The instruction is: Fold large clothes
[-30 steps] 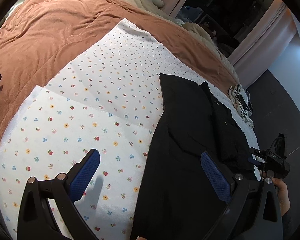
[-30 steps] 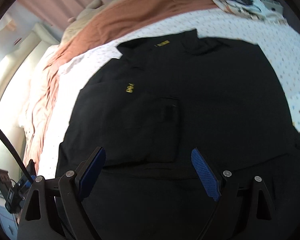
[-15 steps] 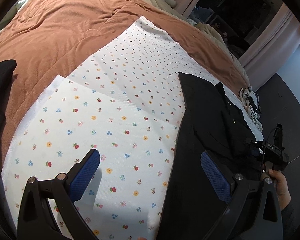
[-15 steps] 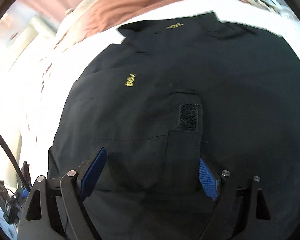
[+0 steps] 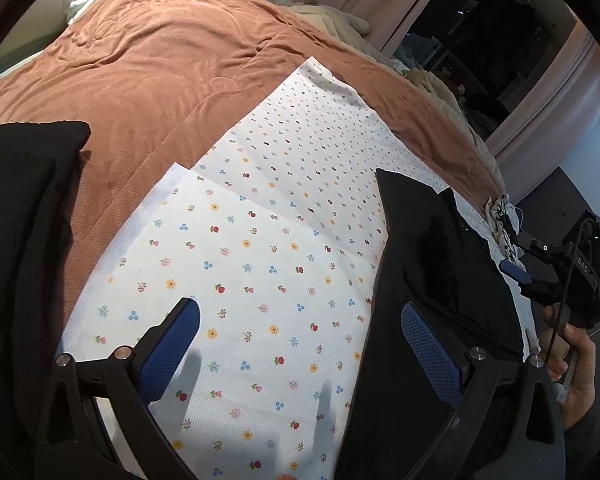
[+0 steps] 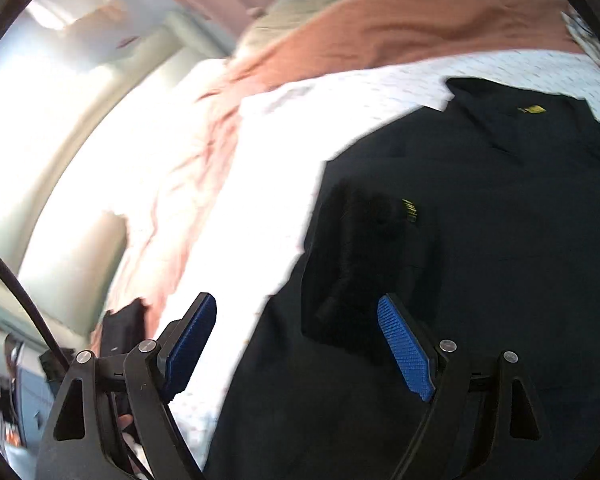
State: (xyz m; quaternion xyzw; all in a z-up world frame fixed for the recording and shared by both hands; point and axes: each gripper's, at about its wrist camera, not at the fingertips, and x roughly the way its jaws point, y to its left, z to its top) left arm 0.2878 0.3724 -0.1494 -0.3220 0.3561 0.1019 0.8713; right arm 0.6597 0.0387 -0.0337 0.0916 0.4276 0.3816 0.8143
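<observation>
A black shirt (image 6: 480, 248) with small yellow marks lies spread on a white flowered sheet (image 5: 268, 272) on the bed. In the left wrist view the shirt (image 5: 428, 264) fills the right side. My left gripper (image 5: 300, 344) is open and empty, over the sheet at the shirt's left edge. My right gripper (image 6: 300, 344) is open and empty, over the shirt's left edge. The right gripper also shows in the left wrist view (image 5: 568, 276), held in a hand beyond the shirt.
A brown blanket (image 5: 160, 64) covers the far part of the bed. Another black cloth (image 5: 16, 208) lies on it at the left. Beige bedding (image 5: 332, 8), curtains and a dark window stand behind. A cloth heap with cables (image 5: 504, 216) lies past the shirt.
My left gripper has moved left, so more sheet and the black cloth at the left show. My right gripper has swung left from the shirt's middle to its left edge; its view is blurred.
</observation>
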